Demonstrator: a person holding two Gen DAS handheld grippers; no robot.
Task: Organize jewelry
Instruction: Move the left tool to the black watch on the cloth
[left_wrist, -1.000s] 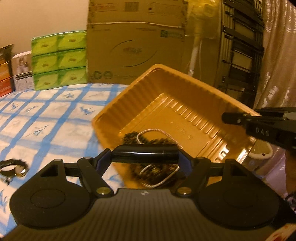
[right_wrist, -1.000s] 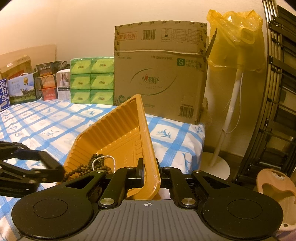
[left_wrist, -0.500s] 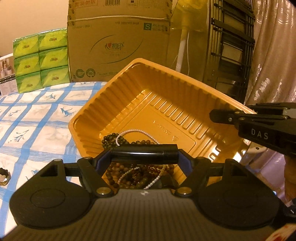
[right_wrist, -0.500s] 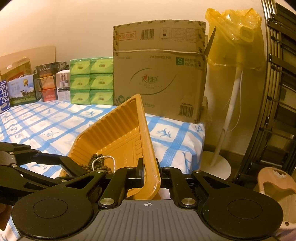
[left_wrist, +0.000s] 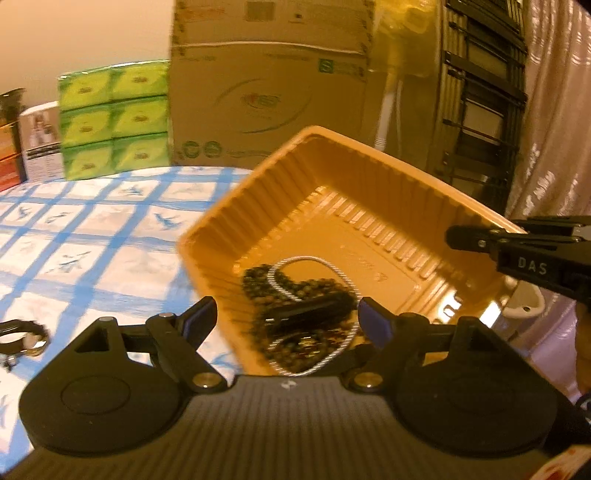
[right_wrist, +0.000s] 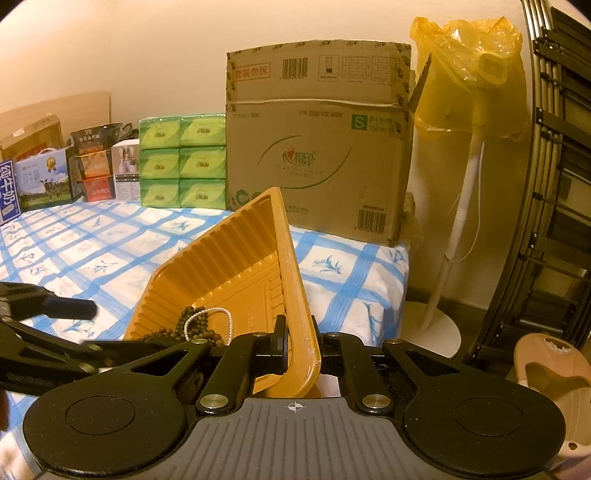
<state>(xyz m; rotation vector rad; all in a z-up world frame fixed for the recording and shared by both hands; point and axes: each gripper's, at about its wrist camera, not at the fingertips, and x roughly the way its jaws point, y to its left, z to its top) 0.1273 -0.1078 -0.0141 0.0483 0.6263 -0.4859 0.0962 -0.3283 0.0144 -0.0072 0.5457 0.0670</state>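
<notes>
Left gripper (left_wrist: 286, 319): fingers spread wide, blue pads facing each other, nothing between them. A blurred black bar-shaped item (left_wrist: 308, 310) lies in the gap, over the beads in the tray; contact with the fingers cannot be told.

Right gripper (right_wrist: 298, 341): fingers narrow, pinched on the near rim of the orange plastic tray (right_wrist: 236, 266), one finger on the inside of the wall, one on the outside. In the left wrist view this gripper (left_wrist: 517, 251) reaches in over the tray's right rim.

Tray (left_wrist: 354, 206): tilted, held up by that rim, its far corner raised toward the cardboard box (right_wrist: 317, 147). Long axis runs from the right gripper away toward the box. Open side faces the left gripper. Ribbed walls all round.

Contents: dark wooden bead strand (left_wrist: 295, 291) heaped in the tray's low near corner, a white pearl string (left_wrist: 314, 266) looped across it. Both sit against the wall nearest the left gripper; same heap visible in the right wrist view (right_wrist: 192, 325).

Left of the tray: blue-checked cloth surface (left_wrist: 85, 236), open stretch. A bangle-like piece (left_wrist: 22, 336) lies on it, well apart from the tray, blurred.

Behind the tray: green tissue packs (right_wrist: 183, 160) beside the box. Right of the tray the surface ends; a fan stand (right_wrist: 454, 236) and a slipper (right_wrist: 554, 373) lie on the floor beyond.
</notes>
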